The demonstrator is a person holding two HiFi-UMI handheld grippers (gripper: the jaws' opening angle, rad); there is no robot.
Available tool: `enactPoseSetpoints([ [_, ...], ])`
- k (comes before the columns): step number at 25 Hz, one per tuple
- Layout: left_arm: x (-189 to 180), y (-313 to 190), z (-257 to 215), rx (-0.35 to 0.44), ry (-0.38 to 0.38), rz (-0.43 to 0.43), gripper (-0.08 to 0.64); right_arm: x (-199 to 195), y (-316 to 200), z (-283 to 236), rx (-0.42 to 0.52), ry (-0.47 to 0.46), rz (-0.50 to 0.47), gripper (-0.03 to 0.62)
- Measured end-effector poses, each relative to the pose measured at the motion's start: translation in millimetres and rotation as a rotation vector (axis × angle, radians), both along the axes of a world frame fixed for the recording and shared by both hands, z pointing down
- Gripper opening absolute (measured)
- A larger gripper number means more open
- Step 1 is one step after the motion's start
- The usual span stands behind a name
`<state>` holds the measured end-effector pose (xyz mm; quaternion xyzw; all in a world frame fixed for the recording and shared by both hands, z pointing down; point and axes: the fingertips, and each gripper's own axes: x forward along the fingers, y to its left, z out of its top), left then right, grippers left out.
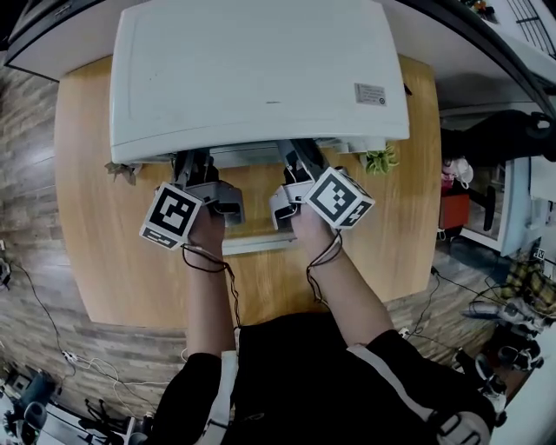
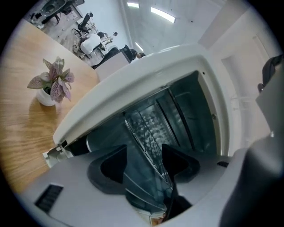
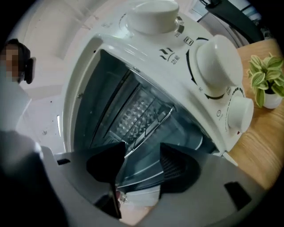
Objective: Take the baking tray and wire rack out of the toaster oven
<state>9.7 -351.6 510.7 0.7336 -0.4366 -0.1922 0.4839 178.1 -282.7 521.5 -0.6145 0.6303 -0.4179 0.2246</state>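
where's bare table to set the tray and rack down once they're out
Two bare patches of the wooden table: left of the left gripper, this side of the pink-leaved plant; and right of the right gripper, this side of the green plant. Crowded in the middle: the toaster oven, its open door and both grippers.

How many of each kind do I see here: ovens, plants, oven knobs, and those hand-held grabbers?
Oven: 1
Plants: 2
Knobs: 3
Grippers, left and right: 2
Total: 8
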Motion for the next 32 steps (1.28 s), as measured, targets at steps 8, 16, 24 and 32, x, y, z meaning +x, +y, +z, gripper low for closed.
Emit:
enactPoseSetpoints([
  [8, -5.5, -23.8, -3.6, -0.023, 0.104, -0.039, 0.193, 5.2, -24.0, -4.8, 0.036, -0.122, 0.046, 0.194],
  [16, 0.7, -19.7, 0.0, -0.010, 0.054, -0.012, 0.051, 5.3, -34.3, -4.7, 0.026, -0.111, 0.035, 0.077],
  [24, -3.8, -3.4, -0.2, 0.003, 0.027, 0.004, 0.051, 0.1, -19.3, -4.4, 0.015, -0.110, 0.027, 0.080],
  [32, -9.9, 14.0, 0.0, 0.009, 0.021, 0.013, 0.051, -5.5, -0.7, -3.6, 0.016, -0.128, 0.035, 0.081],
])
